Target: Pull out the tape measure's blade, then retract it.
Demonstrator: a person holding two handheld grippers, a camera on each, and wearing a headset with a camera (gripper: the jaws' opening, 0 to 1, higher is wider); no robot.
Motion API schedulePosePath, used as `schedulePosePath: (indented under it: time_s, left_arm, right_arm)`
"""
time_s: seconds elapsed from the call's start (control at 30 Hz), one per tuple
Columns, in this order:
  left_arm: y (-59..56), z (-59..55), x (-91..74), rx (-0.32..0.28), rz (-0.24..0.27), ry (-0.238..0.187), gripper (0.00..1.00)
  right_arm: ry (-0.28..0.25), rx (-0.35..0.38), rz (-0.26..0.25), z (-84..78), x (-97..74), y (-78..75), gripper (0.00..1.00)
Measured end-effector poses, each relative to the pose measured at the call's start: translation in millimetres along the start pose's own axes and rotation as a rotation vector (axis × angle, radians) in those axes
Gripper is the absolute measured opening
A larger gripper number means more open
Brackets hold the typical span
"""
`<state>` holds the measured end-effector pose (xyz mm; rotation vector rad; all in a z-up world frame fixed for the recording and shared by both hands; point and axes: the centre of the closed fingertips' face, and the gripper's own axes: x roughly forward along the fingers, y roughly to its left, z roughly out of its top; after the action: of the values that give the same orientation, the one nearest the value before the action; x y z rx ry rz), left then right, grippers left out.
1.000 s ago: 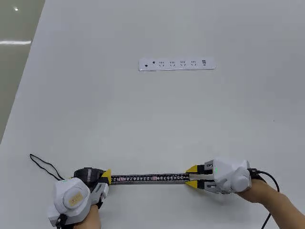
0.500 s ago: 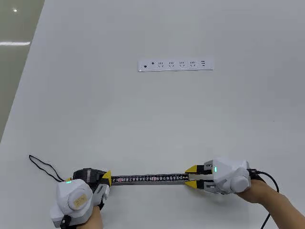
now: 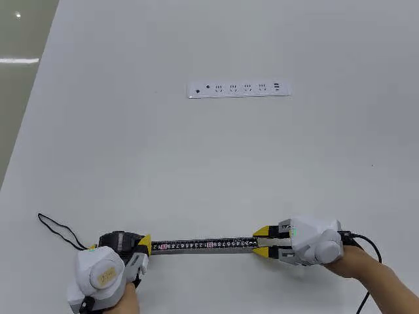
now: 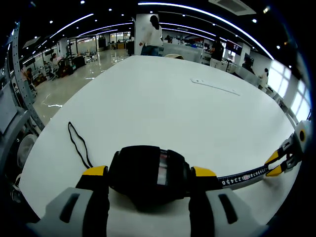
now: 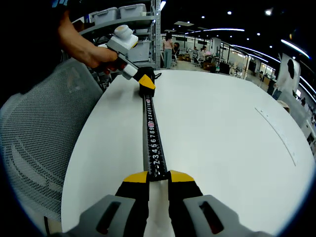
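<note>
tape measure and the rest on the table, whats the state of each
left tongs: shut on the tape measure case
right tongs: shut on the end of the blade
tape measure case: clamped, blade side facing the right tongs
blade: pulled out, running straight from case to right tongs
wrist cord: lying slack
power strip: lying flat, nothing plugged in

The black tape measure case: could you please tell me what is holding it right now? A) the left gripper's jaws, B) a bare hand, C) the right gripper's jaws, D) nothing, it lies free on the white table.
A: in the left gripper view the black tape measure case sits clamped between the yellow-tipped jaws of the left gripper, while the right gripper pinches the far end of the pulled-out black numbered blade.
</note>
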<state>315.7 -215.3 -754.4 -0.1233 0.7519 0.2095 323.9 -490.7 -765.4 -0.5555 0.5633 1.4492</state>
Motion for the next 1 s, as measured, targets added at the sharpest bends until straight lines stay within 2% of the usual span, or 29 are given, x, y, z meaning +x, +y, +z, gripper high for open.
schedulePosePath:
  time_s: [1.0]
  left_arm:
    - [-1.3, 2.6, -0.9, -0.021, -0.037, 0.01, 0.61]
  right_arm:
    - [-0.011, -0.009, -0.002, 9.5, 3.4, -2.2, 0.12]
